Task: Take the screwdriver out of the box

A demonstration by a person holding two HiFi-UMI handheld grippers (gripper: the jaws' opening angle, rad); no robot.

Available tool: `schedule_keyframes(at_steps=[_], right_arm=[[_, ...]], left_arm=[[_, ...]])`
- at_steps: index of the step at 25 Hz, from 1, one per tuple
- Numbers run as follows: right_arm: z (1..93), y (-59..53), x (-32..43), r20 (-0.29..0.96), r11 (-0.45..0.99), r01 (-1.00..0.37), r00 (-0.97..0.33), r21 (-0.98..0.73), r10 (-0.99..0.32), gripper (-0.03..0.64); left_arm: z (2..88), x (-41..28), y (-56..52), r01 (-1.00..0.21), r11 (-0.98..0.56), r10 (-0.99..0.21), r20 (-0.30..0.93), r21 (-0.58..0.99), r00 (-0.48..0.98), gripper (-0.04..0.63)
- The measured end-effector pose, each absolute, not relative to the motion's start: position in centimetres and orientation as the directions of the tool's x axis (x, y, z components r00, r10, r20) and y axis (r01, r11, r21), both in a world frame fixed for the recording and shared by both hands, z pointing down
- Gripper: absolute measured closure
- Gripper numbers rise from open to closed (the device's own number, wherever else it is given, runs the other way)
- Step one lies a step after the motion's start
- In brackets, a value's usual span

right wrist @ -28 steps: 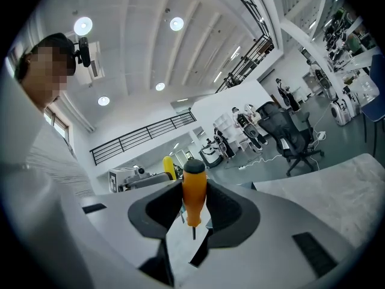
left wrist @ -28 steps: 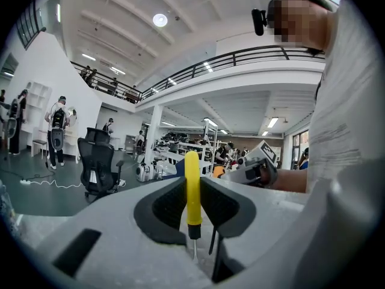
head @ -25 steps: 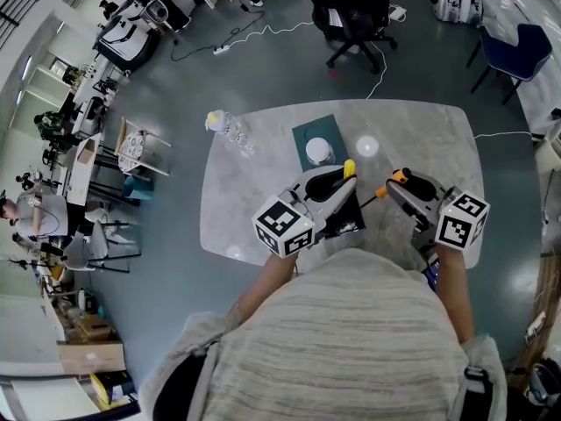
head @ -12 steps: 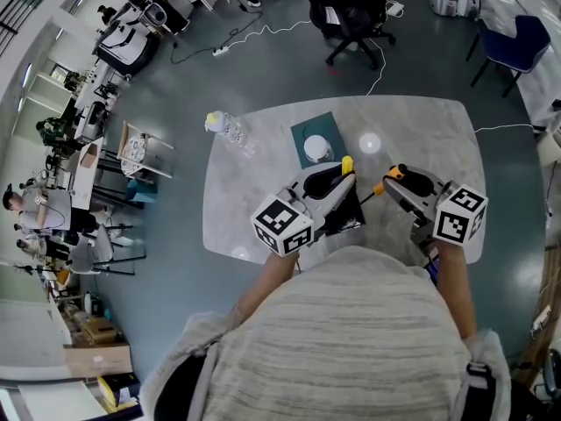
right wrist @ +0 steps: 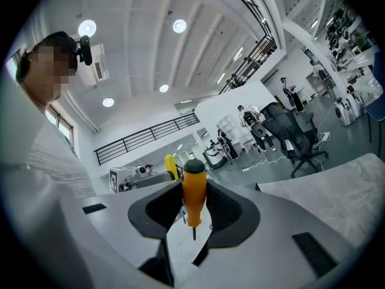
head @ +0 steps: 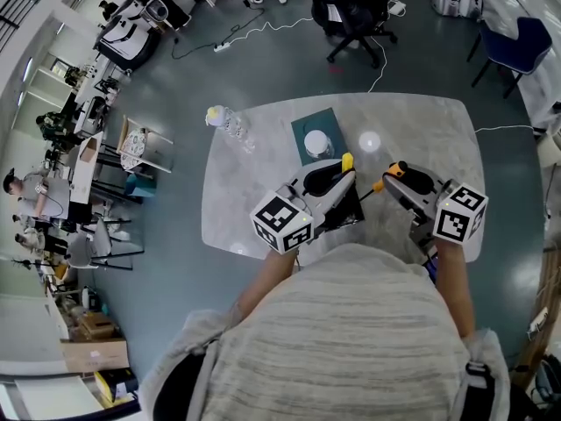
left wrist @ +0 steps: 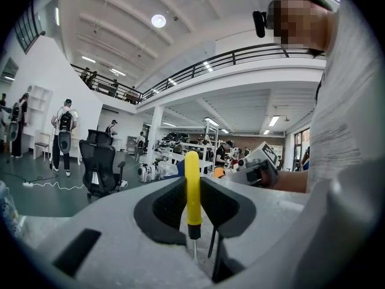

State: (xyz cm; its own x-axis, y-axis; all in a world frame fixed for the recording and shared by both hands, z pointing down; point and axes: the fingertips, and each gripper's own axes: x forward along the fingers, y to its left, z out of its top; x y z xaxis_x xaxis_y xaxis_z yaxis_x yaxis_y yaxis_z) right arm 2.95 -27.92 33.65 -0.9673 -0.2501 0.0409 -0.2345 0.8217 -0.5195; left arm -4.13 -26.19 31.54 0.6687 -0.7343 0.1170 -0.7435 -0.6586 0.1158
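The left gripper (left wrist: pixel 192 205) is clamped on a yellow-handled screwdriver (left wrist: pixel 192 182), and the right gripper (right wrist: pixel 194 208) on an orange-handled screwdriver (right wrist: pixel 194 192). Both are held over the near part of the tabletop (head: pixel 421 130), tips close together. A dark box (head: pixel 353 217) lies under the left gripper. A bottle (head: pixel 230 127) sits by the far-left edge, with a teal mat (head: pixel 307 126) to its right. Open tabletop stretches to the far right.
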Motion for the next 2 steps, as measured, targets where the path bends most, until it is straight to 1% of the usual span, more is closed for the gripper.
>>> schedule_keyframes(at_steps=[2], right_arm=[[33.59, -27.8, 2.88, 0.038, 0.823, -0.233, -0.967, -0.518, -0.25, 0.492]], left_arm=[[31.53, -4.23, -26.11, -0.744, -0.658, -0.735, 0.116, 0.115, 0.668, 0.515]])
